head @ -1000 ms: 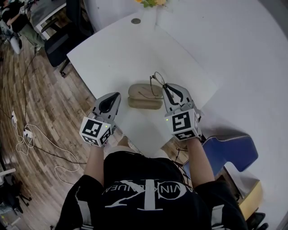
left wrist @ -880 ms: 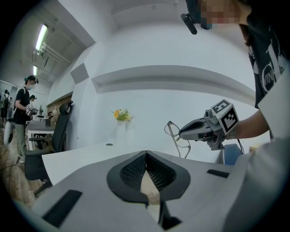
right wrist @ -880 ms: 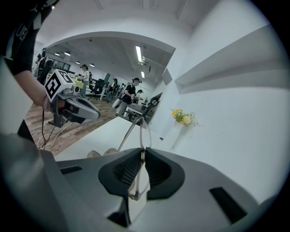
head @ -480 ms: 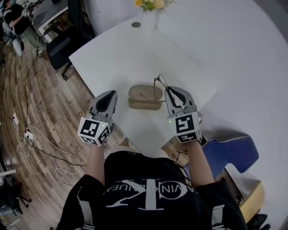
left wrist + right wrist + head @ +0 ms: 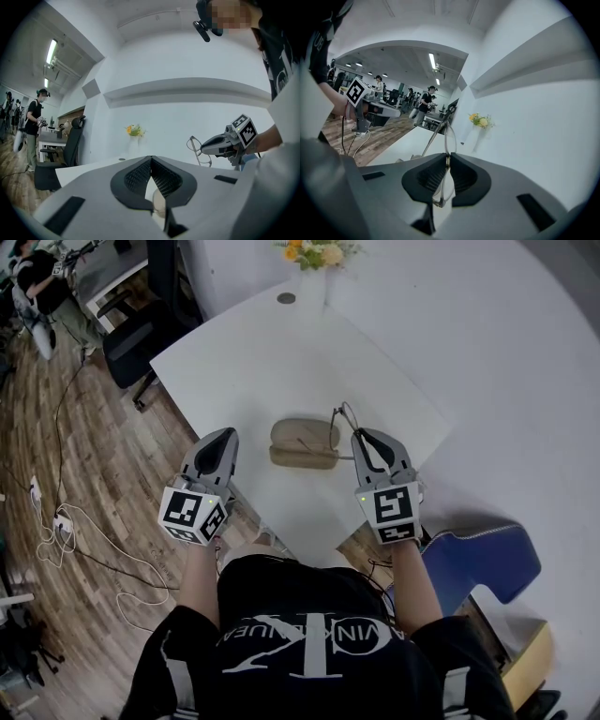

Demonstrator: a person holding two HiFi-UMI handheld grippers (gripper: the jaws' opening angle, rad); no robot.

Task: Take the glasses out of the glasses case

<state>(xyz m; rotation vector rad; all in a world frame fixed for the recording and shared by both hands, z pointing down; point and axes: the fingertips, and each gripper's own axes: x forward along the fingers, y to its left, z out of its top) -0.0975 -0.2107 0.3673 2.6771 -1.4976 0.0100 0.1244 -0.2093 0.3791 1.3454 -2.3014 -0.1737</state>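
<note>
From above, the glasses case (image 5: pixel 305 443) lies on the white table (image 5: pixel 281 352). The left gripper (image 5: pixel 225 439) sits apart to its left.

Its own view shows the jaws together, empty.

The right gripper (image 5: pixel 446 159), just right of the case, pinches the glasses (image 5: pixel 448 133) by the frame.

A white table (image 5: pixel 272 362) bears a beige glasses case (image 5: pixel 302 441) and flower vase (image 5: pixel 315 277).

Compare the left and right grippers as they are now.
The right gripper is shut on the glasses; the left gripper is shut on nothing. The right gripper is close beside the glasses case, the left gripper farther off on its other side. Both point forward, away from the person.
</note>
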